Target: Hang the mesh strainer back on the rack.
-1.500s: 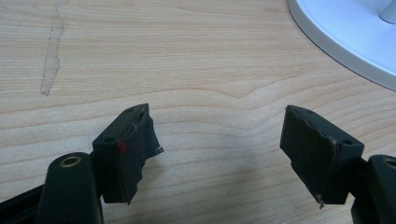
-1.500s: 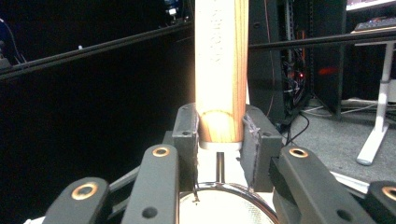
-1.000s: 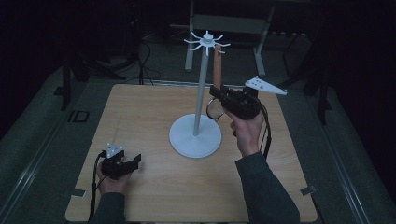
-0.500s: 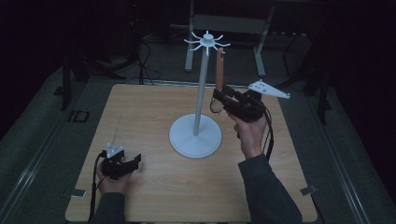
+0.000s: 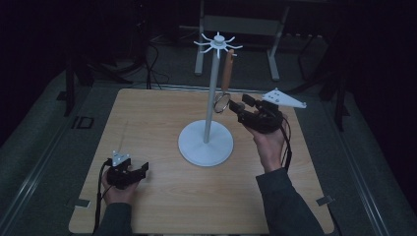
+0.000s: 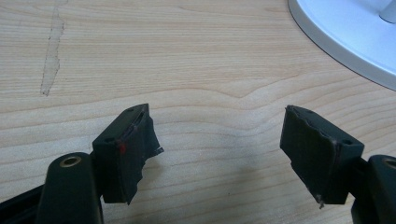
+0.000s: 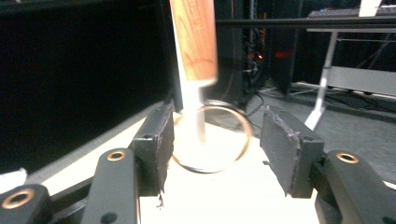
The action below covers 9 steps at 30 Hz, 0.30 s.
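Right gripper has just been opening, jaws wide, the hanging strainer loose between them on the stand. A careless pullback could clip its ring and unhook it. Left gripper rests open, empty, near-left.

I see dark grey sleeves | my grippers' bodies black | brass-ringed screw holes | black cables | grey three-cornered plates
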{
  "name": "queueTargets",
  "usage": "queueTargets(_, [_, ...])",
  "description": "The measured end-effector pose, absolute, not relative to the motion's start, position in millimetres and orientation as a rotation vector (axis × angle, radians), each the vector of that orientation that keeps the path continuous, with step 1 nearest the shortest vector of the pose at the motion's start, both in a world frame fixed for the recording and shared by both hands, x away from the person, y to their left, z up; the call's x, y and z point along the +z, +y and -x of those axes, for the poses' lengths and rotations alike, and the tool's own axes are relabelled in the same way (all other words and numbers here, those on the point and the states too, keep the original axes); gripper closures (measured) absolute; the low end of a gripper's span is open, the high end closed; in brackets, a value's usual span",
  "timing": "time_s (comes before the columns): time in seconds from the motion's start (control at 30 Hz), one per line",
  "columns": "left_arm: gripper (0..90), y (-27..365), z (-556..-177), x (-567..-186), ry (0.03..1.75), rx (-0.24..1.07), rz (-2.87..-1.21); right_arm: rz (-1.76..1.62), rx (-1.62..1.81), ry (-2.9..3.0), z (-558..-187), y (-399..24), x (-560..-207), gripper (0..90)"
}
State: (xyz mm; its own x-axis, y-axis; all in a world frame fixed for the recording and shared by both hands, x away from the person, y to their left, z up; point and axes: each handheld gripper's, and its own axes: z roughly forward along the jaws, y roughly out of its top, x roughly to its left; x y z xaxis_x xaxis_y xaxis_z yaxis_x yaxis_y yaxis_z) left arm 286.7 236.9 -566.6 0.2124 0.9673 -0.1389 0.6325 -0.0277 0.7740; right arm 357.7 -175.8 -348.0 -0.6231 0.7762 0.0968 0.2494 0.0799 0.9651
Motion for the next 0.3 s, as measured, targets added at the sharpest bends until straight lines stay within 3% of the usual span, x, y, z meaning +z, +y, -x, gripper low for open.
queueTargets(0.3, [25.7, 237, -287, -567, 1.502, 0.57, -1.745, -0.996, 1.283, 2.058, -351, -187, -379, 40.4])
